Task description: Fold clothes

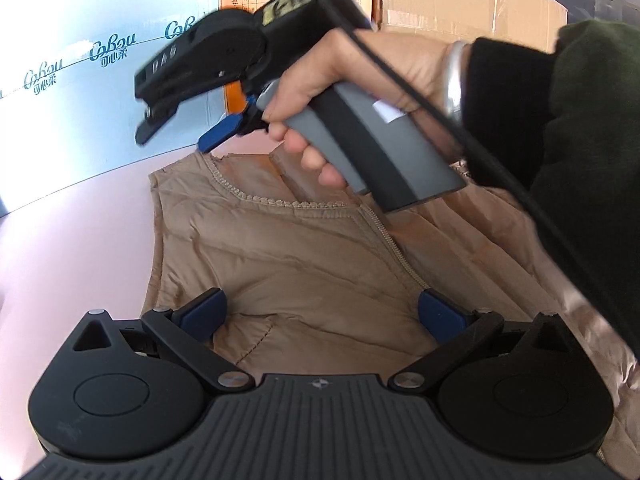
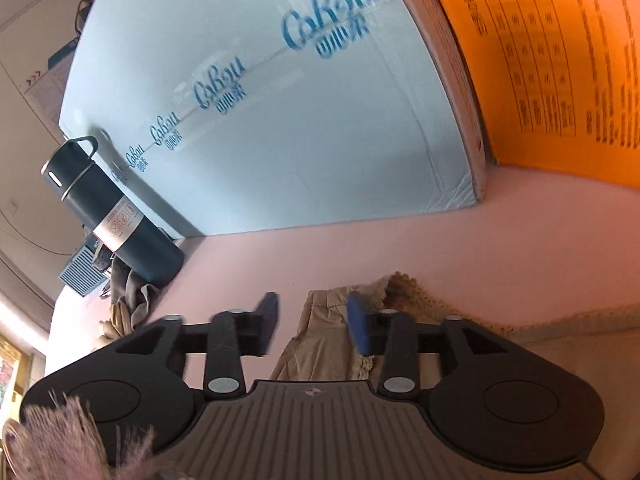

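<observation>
Left gripper (image 1: 322,314) sits low with its jaws spread wide, nothing pinched. Right hand (image 1: 344,92) is wrapped round its handle, dark sleeve (image 1: 560,120) pulled to the wrist, and that right gripper (image 2: 314,320) is parted too, pointing slightly down.

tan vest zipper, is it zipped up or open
Zipped up, as far as shows: on the tan vest the zipper runs closed from the neckline downward; its lower end is hidden behind the left gripper.
</observation>
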The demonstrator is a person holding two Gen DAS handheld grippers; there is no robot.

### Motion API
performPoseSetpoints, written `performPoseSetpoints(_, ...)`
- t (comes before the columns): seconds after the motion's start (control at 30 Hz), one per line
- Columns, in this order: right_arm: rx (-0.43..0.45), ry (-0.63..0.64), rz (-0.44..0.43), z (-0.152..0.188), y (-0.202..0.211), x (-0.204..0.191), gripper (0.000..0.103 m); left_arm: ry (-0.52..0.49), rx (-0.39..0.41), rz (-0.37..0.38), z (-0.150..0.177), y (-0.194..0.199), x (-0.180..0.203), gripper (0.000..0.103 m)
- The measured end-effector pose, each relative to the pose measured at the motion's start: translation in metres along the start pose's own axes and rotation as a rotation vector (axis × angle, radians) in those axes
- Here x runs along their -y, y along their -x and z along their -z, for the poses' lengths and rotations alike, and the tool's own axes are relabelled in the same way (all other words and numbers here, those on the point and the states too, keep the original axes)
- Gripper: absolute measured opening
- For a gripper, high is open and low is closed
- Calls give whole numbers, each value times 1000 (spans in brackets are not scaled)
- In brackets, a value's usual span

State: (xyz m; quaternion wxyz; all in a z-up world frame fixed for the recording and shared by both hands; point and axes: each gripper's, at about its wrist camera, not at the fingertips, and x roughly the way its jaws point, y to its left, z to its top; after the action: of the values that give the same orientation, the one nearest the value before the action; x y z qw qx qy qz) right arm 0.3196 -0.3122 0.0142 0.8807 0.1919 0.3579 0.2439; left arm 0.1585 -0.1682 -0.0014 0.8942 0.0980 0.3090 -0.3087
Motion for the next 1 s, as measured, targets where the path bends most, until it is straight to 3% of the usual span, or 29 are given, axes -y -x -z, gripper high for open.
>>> performPoseSetpoints(0.03, 26, 13, 12, -1, 12, -4, 68, 4, 0, 5, 0, 1, 0, 103)
performPoseSetpoints(0.23, 115, 50, 86, 19, 108, -16, 77, 20, 4, 21, 0, 2, -1, 103)
performPoseSetpoints(0.4, 157, 18, 101, 76, 188, -17, 81, 44, 12, 46, -4, -1, -11, 103)
performPoseSetpoints(0.6, 235, -24, 65, 164, 256, -30, 81, 46, 6, 47, -3, 2, -8, 103)
performPoseSetpoints(0.77, 175, 89, 29, 221, 282, -62, 81, 15, -11, 22, -4, -2, -3, 103)
performPoseSetpoints(1.0, 42, 371, -43, 266, 258, -135, 81, -23, -25, -12, -3, -3, 5, 103)
